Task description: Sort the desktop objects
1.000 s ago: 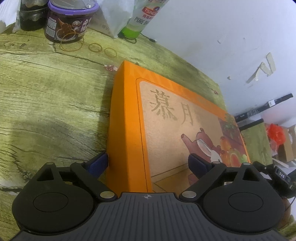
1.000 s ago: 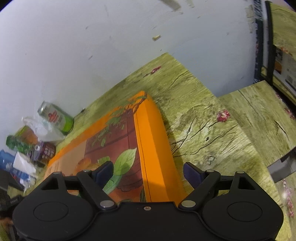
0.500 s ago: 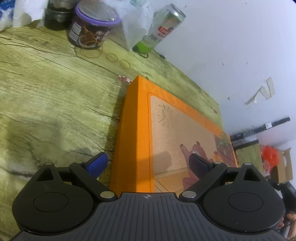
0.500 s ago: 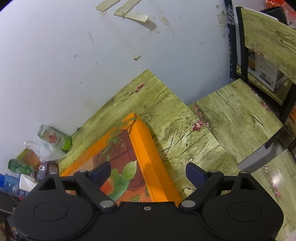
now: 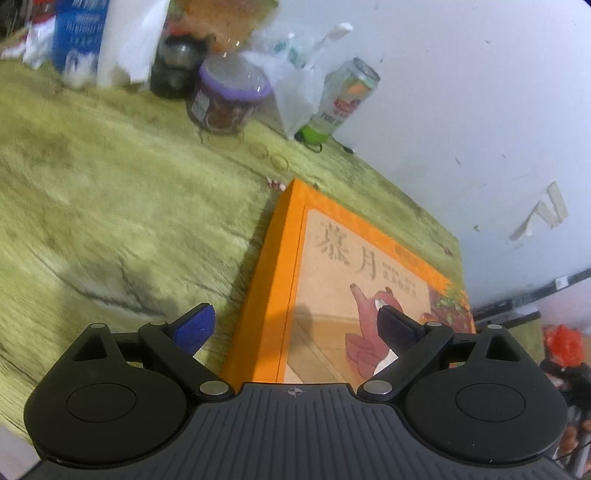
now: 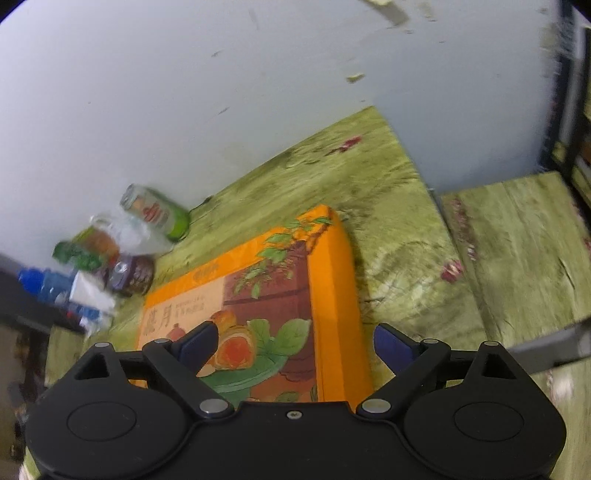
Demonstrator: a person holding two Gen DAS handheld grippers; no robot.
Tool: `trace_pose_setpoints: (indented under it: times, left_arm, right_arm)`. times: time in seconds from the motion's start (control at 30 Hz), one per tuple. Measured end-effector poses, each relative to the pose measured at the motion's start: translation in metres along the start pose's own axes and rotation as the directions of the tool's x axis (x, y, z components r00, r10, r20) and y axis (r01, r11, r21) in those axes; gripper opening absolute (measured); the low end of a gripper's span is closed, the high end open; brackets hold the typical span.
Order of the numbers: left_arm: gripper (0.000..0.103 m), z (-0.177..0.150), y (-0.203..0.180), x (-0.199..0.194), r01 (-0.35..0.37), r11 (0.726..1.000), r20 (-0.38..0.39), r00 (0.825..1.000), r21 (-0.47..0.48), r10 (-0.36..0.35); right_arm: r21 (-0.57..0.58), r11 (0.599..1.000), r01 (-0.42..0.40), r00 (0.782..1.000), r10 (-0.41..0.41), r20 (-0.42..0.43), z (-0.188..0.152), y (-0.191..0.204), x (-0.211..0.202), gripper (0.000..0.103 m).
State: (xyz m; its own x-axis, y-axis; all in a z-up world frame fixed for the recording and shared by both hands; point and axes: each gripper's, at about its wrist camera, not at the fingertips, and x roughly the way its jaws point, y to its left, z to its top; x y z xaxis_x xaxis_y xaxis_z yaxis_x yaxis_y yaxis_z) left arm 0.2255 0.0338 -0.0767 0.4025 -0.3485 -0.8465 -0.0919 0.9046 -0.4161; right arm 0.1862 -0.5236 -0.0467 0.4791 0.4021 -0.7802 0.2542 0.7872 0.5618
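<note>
A flat orange gift box (image 5: 354, 273) with a printed picture lid lies on the green wood-grain table (image 5: 110, 206). My left gripper (image 5: 295, 328) is open above the box's left end, its jaws apart on either side of the left edge without touching it. The box also shows in the right wrist view (image 6: 280, 295). My right gripper (image 6: 295, 347) is open above the box's right end, jaws apart over the lid and the right edge. Both grippers are empty.
At the table's back by the white wall stand a green drink can (image 5: 343, 99), a purple-lidded jar (image 5: 229, 99), a clear plastic bag (image 5: 291, 92), a dark jar (image 5: 173, 70) and a blue pack (image 5: 77, 33). Rubber bands (image 5: 266, 155) lie near them. A second table (image 6: 524, 251) adjoins on the right.
Both grippers have drawn back and lifted away from the box ends, still open. The box lies still. The views are blurred from motion.
</note>
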Motion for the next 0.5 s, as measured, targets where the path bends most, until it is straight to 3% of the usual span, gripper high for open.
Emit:
trace_pose_setpoints:
  times: [0.13, 0.27, 0.5]
  left_arm:
    - [0.093, 0.010, -0.010, 0.023, -0.061, 0.998, -0.047, 0.997, 0.028, 0.062]
    - [0.090, 0.017, -0.015, 0.045, -0.026, 0.999, -0.071, 0.997, 0.019, 0.028]
    - [0.082, 0.028, -0.016, 0.071, 0.033, 0.998, -0.123, 0.992, 0.049, -0.026]
  right_arm:
    - [0.054, 0.998, 0.030, 0.997, -0.026, -0.078, 0.009, -0.009, 0.033, 0.088]
    - [0.063, 0.994, 0.093, 0.988, -0.084, -0.129, 0.008, -0.010, 0.065, 0.085]
    - [0.091, 0.985, 0.149, 0.979, -0.133, -0.155, 0.004, -0.001, 0.082, 0.085]
